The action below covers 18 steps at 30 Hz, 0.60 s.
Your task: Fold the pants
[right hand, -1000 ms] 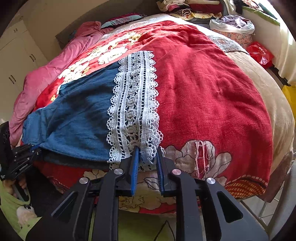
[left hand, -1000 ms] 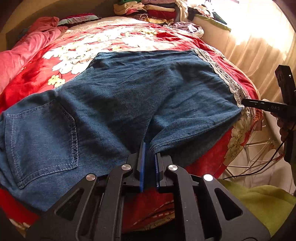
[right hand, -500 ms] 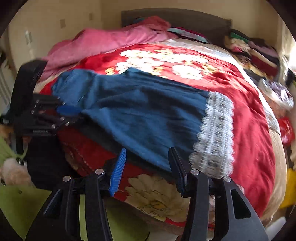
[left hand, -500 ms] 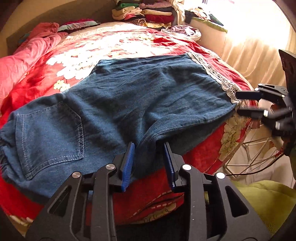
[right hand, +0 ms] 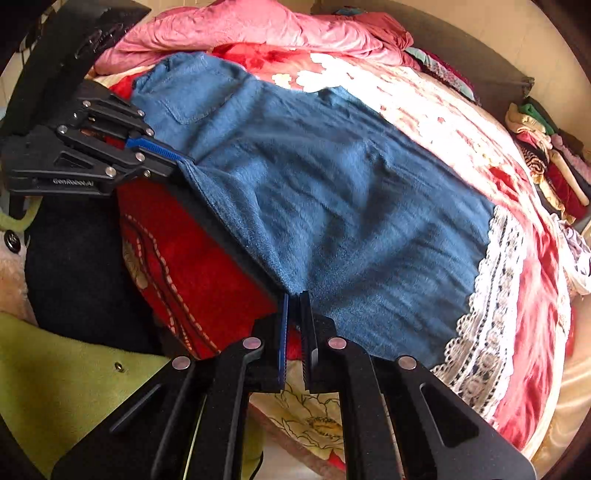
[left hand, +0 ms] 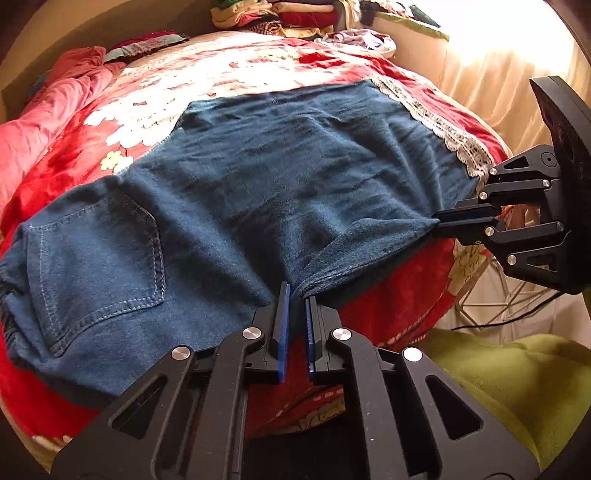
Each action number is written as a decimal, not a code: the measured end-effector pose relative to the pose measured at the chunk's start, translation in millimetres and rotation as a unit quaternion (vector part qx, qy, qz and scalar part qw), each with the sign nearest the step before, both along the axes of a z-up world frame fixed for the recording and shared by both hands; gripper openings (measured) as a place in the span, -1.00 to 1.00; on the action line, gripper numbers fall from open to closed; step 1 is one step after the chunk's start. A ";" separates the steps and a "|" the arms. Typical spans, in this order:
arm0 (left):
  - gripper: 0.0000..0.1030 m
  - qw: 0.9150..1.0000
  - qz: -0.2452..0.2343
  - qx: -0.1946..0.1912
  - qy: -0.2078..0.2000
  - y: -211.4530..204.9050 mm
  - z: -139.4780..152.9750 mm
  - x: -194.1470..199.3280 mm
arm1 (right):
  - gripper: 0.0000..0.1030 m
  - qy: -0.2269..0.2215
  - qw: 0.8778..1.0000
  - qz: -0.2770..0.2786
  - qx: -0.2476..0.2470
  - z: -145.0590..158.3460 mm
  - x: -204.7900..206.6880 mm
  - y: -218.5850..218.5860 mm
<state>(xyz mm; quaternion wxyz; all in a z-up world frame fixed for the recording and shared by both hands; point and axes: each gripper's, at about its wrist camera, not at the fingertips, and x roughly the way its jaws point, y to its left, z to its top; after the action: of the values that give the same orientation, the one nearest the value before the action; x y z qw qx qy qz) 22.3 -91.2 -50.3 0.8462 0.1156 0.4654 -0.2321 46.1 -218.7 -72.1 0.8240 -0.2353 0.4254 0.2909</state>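
Blue denim pants (left hand: pixel 280 192) lie spread across a red flowered bed, back pocket (left hand: pixel 99 258) at the left, a white lace trim (left hand: pixel 454 136) on the hem at the right. My left gripper (left hand: pixel 295 291) is shut on the near folded edge of the pants. My right gripper (right hand: pixel 293 297) is shut on the same near edge farther toward the lace hem. The pants also show in the right wrist view (right hand: pixel 332 192), with the lace trim (right hand: pixel 491 295). Each gripper shows in the other's view: the right gripper (left hand: pixel 439 223), the left gripper (right hand: pixel 181 160).
A pink quilt (right hand: pixel 240 26) lies bunched at the bed's head. Stacked folded clothes (left hand: pixel 295 11) sit at the far corner, also in the right wrist view (right hand: pixel 546 155). A green garment (left hand: pixel 498 380) is close below the grippers. A curtain (left hand: pixel 491 74) hangs to the right.
Both grippers were open half a second ago and have closed on the near edge of the pants. The right gripper left the lace trim and moved left along the bed edge.
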 end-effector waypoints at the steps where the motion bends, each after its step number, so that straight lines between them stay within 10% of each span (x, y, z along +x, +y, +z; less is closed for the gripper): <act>1: -0.91 1.000 -0.002 0.003 0.000 -0.6 -0.7 -0.7 | -0.87 0.003 1.000 -0.003 0.005 -1.9 1.3 -0.5; 11: -0.16 0.995 0.071 -0.069 -0.029 68.2 40.4 -16.0 | -0.41 -0.009 0.992 -0.068 0.104 40.4 3.7 -51.5; 18: 0.44 0.954 0.283 -0.081 -0.049 171.7 52.7 -1.2 | -0.39 0.000 0.974 -0.187 0.130 32.8 38.0 -86.1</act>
<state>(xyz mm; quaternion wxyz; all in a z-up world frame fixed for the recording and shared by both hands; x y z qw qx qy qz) 21.1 80.5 2.4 0.9055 -0.0790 0.4168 -0.0140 84.1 -304.8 -39.4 0.8875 -0.0426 0.4201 0.1845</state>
